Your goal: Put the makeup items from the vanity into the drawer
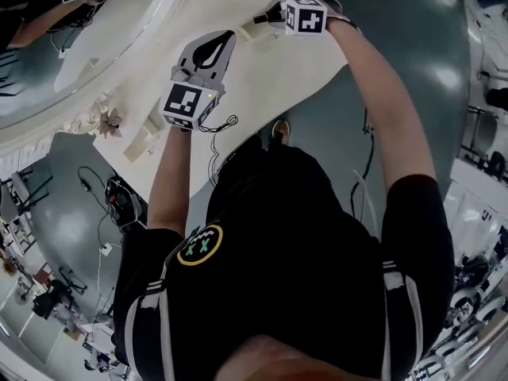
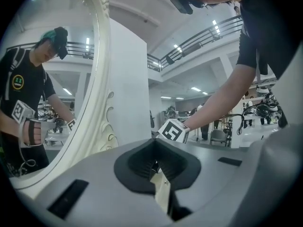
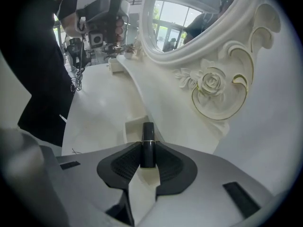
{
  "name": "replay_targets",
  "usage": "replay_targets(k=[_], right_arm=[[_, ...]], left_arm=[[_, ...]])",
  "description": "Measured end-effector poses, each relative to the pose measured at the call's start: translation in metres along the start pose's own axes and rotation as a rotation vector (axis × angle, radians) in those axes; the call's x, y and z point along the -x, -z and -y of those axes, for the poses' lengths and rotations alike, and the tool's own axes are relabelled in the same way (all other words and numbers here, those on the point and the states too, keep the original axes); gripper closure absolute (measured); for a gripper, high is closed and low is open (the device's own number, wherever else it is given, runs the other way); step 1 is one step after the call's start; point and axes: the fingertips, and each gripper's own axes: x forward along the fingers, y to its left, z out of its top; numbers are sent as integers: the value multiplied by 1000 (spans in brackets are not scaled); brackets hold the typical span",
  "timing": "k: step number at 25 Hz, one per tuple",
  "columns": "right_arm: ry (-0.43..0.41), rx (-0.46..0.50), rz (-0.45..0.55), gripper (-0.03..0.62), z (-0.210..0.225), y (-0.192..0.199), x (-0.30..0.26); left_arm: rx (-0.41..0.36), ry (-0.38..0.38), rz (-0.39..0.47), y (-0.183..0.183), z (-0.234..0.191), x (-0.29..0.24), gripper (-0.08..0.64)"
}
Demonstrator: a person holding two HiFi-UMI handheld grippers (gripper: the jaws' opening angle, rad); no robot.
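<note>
Cream-white vanity top [image 1: 262, 78] fills my head view, with the oval mirror [image 1: 71, 54] in its carved frame at far left. Next to it sits my left gripper [image 1: 228, 36], low over the tabletop - jaws closed together, nothing between them. Further right, my right gripper [image 3: 147, 157] tilts steeply down with its pads clamped on a black lipstick tube [image 3: 147, 136] with a thin silver band. The tube hangs over the vanity beside the frame's base, near a small cream block [image 3: 135, 126] - I cannot tell if they touch. A carved rose [image 3: 211, 82] sits rightmost.
</note>
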Motion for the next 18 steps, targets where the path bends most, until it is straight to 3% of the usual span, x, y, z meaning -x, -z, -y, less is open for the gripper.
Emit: replay_targets(k=[9,18], right_arm=[[-118,37,-14,476,-3,1,-25],[-122,-1,-24,469,-4,8,-36]], left_arm=[[15,13,-5,6,-14,-17,540],[19,19,-3,8,-15,-25,540]])
